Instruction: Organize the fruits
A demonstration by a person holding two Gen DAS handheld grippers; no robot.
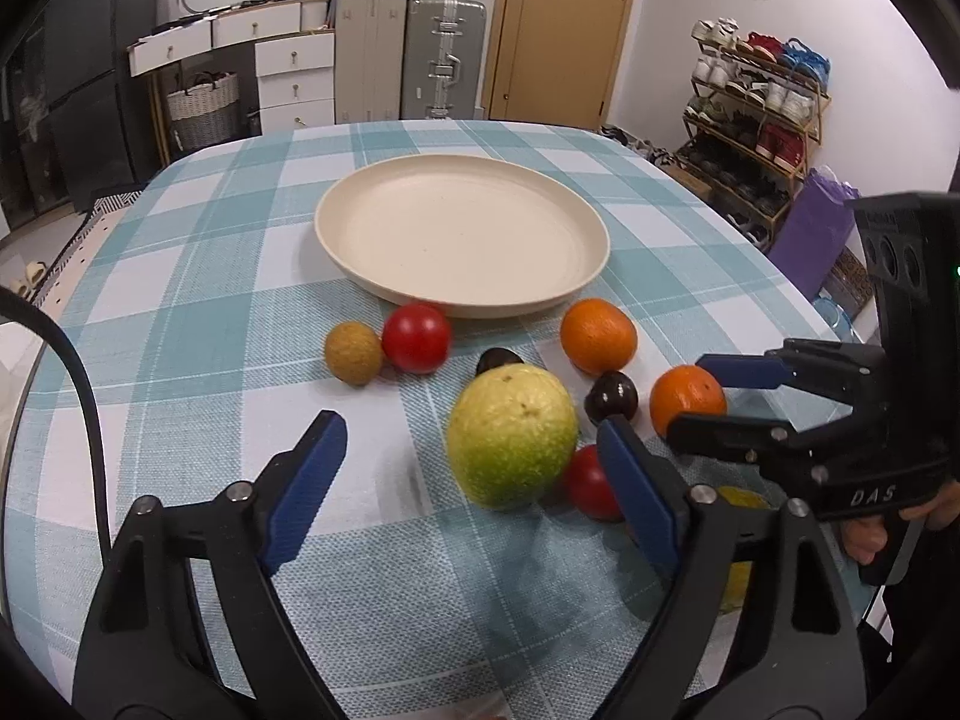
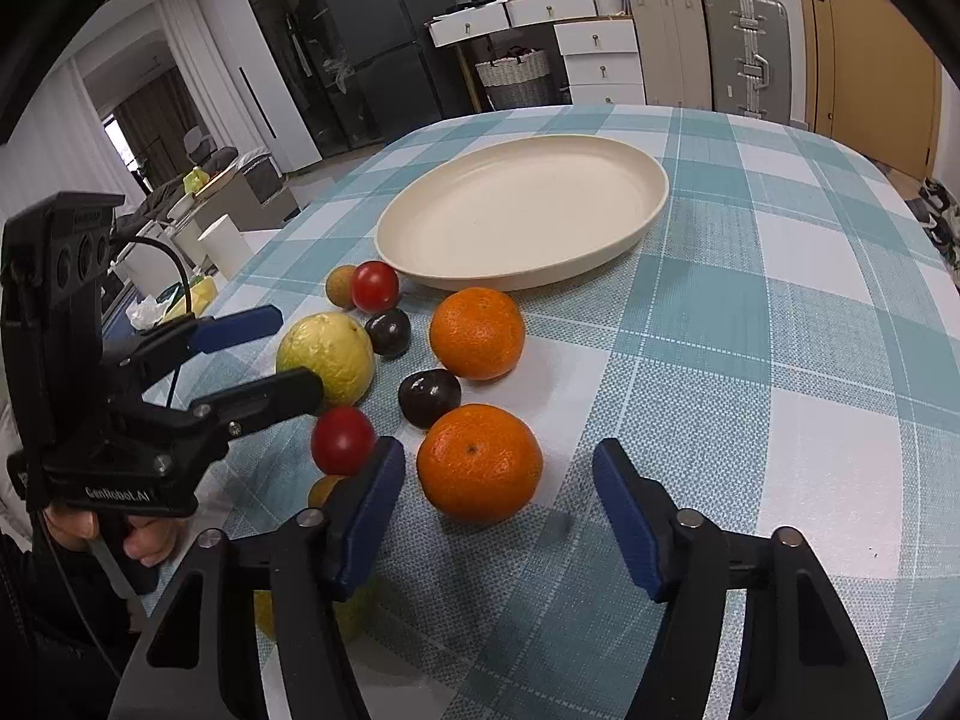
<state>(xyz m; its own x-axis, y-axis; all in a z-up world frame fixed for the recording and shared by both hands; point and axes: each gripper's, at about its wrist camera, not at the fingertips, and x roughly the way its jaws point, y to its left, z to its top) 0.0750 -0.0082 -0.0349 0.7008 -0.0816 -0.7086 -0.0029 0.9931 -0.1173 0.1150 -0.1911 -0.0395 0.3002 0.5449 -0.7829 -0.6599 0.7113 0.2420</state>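
A tabletop [image 1: 180,276] under a teal-and-white checked cloth carries everything. A wide cream plate [image 1: 462,234] sits toward the far edge, with nothing on it. The fruits lie in a loose cluster on the near side of the plate. Largest is a yellow-green guava [image 1: 510,435]. The left hand-held gripper [image 1: 474,450] has its blue pads spread to either side of the guava, not touching it, so it is open. Two oranges come next: one [image 2: 477,333] just in front of the plate's rim, the other [image 2: 479,463] nearer the front edge, sitting between the parted pads of the right hand-held gripper [image 2: 498,510], which is also open, clear of the skin. Then come two red tomatoes, one [image 1: 416,338] by the plate and one [image 1: 591,483] beside the guava, two dark plums [image 2: 429,397] between the oranges and the guava, and a small brownish round fruit [image 1: 353,353] at the left end of the cluster.
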